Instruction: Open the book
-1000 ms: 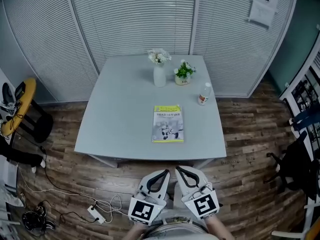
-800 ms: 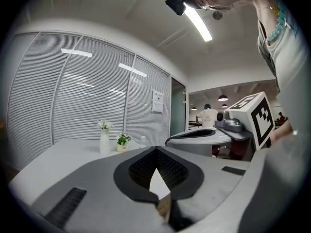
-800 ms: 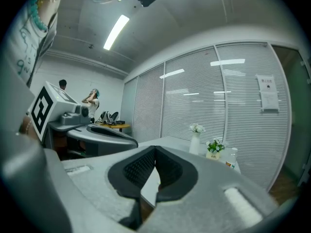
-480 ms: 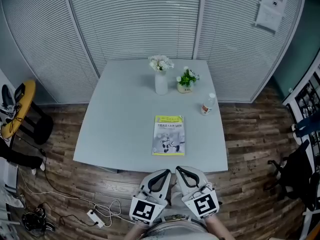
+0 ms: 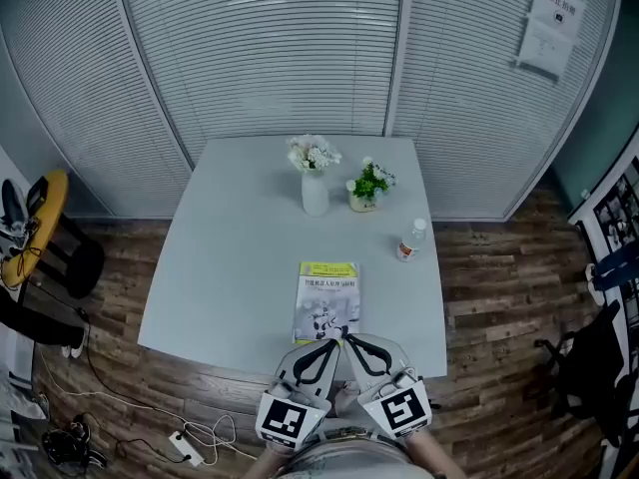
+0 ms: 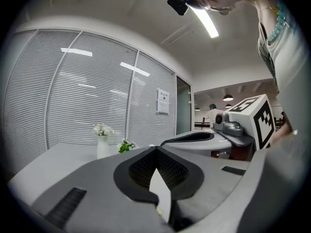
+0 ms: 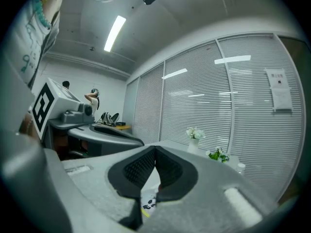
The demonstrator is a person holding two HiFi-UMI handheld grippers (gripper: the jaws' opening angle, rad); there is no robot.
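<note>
Both grippers are held low at the near side of the table point(image 5: 230, 267), side by side, with the fingertips close together.

Left gripper point(image 5: 332, 344) — jaws fully together, the tips meeting in a point. Nothing is clamped. Only a pale sliver shows through the gap behind the pads.

Right gripper point(image 5: 351, 340) — same posture, with the tips closed against each other and nothing gripped. Its own view shows a scrap of printed cover through the gap beneath the closed tips.

The book point(image 5: 327, 298) lies flat and shut, cover up, with the yellow band on the edge away from the fingers. Its near edge sits right under both sets of fingertips. Whether either tip touches the cover I cannot tell.

Beyond the fingertips, past the book's far edge, stands a white vase of pale flowers point(image 5: 314, 190). A small potted plant point(image 5: 364, 194) is just to its right. A plastic bottle point(image 5: 407, 243) stands to the right of the right gripper's fingers, near the table's edge and well apart from the book.

Slatted blinds point(image 5: 270, 58) close off the room behind the table. A paper notice point(image 5: 552, 23) hangs on them, up to the right of the fingers.
</note>
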